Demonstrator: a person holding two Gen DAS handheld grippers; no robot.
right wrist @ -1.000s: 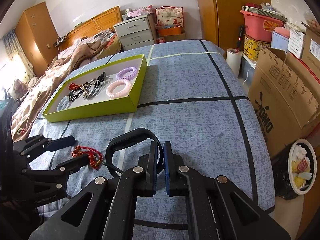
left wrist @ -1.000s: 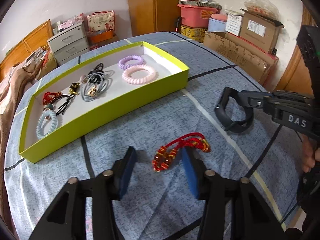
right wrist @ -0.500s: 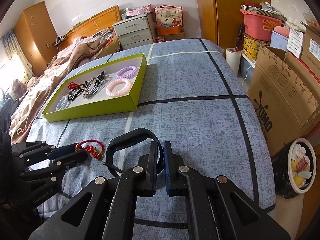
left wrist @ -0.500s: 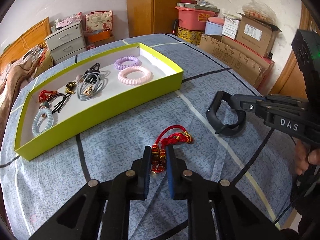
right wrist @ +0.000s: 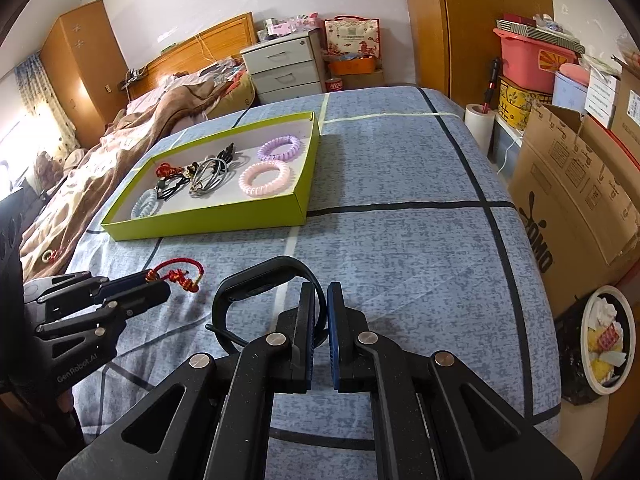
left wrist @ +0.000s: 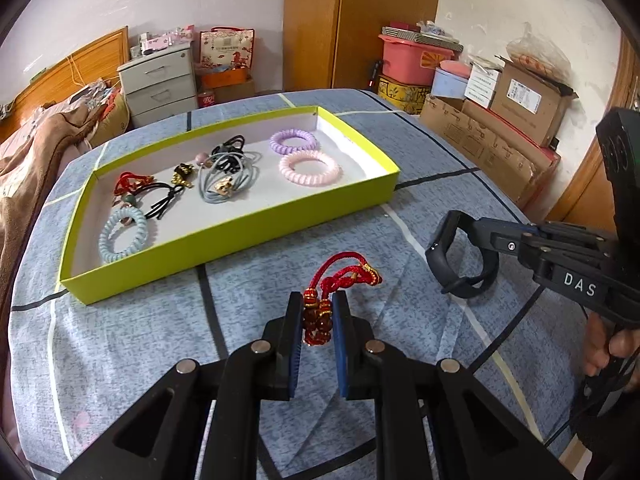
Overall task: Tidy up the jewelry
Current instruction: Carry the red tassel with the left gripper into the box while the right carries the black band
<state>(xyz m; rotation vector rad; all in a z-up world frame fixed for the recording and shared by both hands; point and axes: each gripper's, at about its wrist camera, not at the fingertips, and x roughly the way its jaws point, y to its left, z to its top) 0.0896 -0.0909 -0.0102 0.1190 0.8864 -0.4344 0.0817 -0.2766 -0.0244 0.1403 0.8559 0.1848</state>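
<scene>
My left gripper [left wrist: 317, 312] is shut on a red cord bracelet with dark red beads [left wrist: 340, 272] and holds it just above the blue bedspread; it also shows in the right wrist view [right wrist: 176, 274]. My right gripper [right wrist: 321, 300] is shut on a black wristband [right wrist: 256, 280], which also shows at the right of the left wrist view [left wrist: 456, 256]. A lime-green tray [left wrist: 224, 236] with a white floor lies ahead and holds a pink coil tie [left wrist: 309, 167], a purple coil tie [left wrist: 293, 140], a pale blue coil tie [left wrist: 123, 236] and several other hair ties.
The tray sits on a bed with a blue patterned cover [right wrist: 400, 220]. Cardboard boxes [right wrist: 580, 184] stand along the bed's right side, with a full waste bin [right wrist: 606, 340] on the floor. A brown blanket [right wrist: 120, 152] lies at the left.
My left gripper closed on the red bracelet and lifted it slightly off the cover. My right gripper stayed shut on the black wristband and barely moved.
</scene>
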